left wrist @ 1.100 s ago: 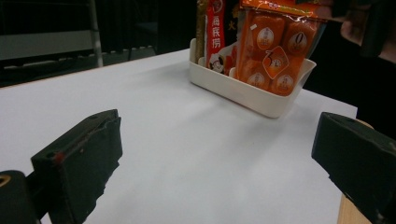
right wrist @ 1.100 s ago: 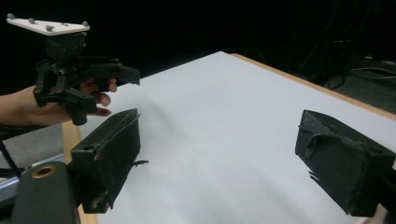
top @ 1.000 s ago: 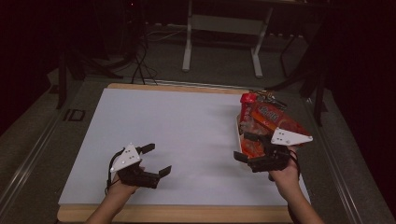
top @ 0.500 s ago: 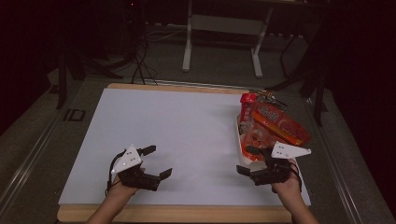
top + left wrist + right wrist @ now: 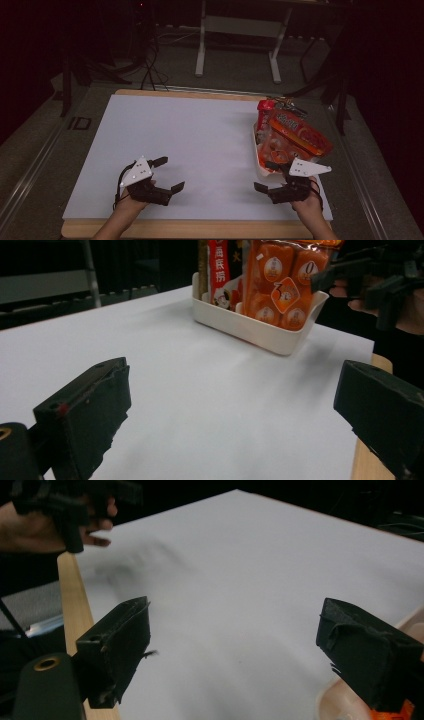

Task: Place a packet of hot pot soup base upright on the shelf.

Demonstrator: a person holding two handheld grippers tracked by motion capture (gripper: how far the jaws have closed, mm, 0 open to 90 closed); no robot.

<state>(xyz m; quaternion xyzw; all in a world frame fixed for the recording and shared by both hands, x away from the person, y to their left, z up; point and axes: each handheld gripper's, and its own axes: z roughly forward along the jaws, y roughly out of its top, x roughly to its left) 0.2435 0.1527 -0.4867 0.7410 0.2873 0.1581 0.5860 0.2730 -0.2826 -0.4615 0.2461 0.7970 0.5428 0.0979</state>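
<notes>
White table (image 5: 200, 145), dark room. Left gripper (image 5: 167, 175) jaws apart, empty; right gripper (image 5: 267, 177) likewise, empty. Bin (image 5: 261, 167) of snack packs (image 5: 297, 132) just beyond right gripper.

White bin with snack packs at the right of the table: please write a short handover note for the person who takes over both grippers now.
Left gripper: open, holds nothing, near the front left of the white mat.
Right gripper: open, holds nothing, just in front of the white bin.
Bin: at the mat's right edge, with the orange snack packs and a red pack standing in it.
Done: nothing lies outside the bin.
Left: probably the whole job; no pack is gripped yet.
</notes>
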